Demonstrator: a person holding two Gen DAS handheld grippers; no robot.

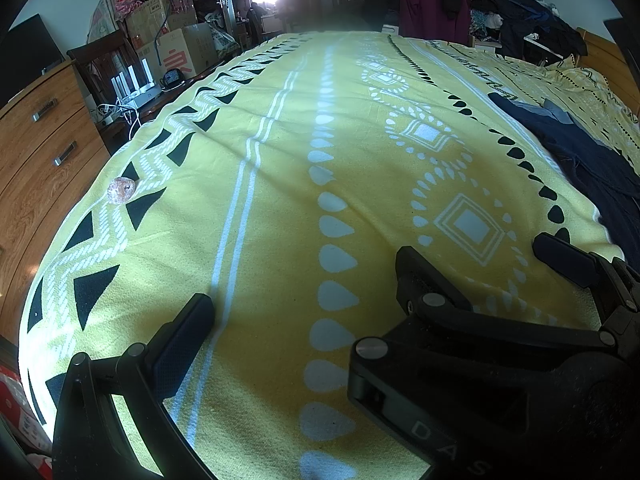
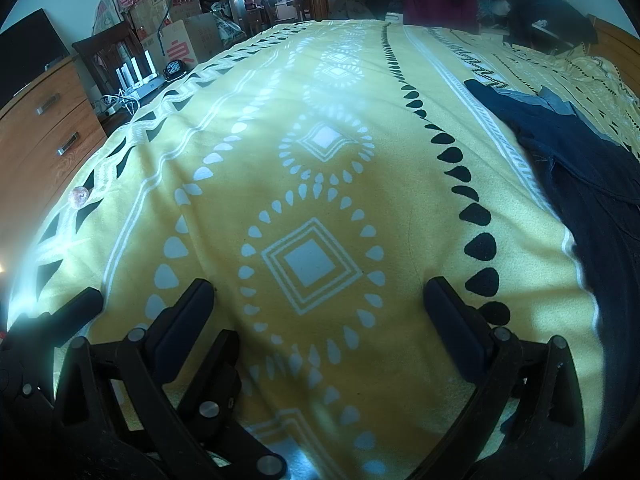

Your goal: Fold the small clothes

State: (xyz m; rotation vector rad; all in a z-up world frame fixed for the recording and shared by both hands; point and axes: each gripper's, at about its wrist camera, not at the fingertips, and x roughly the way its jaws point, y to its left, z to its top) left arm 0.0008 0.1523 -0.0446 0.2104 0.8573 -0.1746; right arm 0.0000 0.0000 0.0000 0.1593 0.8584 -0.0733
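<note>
While both grippers hover empty at the bottom of the frame, the left gripper [image 1: 304, 308] and right gripper [image 2: 320, 300] with fingers spread, nothing looks folded: the dark garment [image 2: 580, 168] lies rumpled at right on the yellow blanket [image 2: 400, 184].

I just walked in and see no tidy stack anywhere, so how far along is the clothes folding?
Nothing looks done: no folded piece shows on the yellow blanket. Nothing is in hand either; the left gripper and right gripper are both open and empty above the blanket. Left to do is everything: the dark blue garment lies rumpled and unfolded on the right side of the bed, untouched.
</note>
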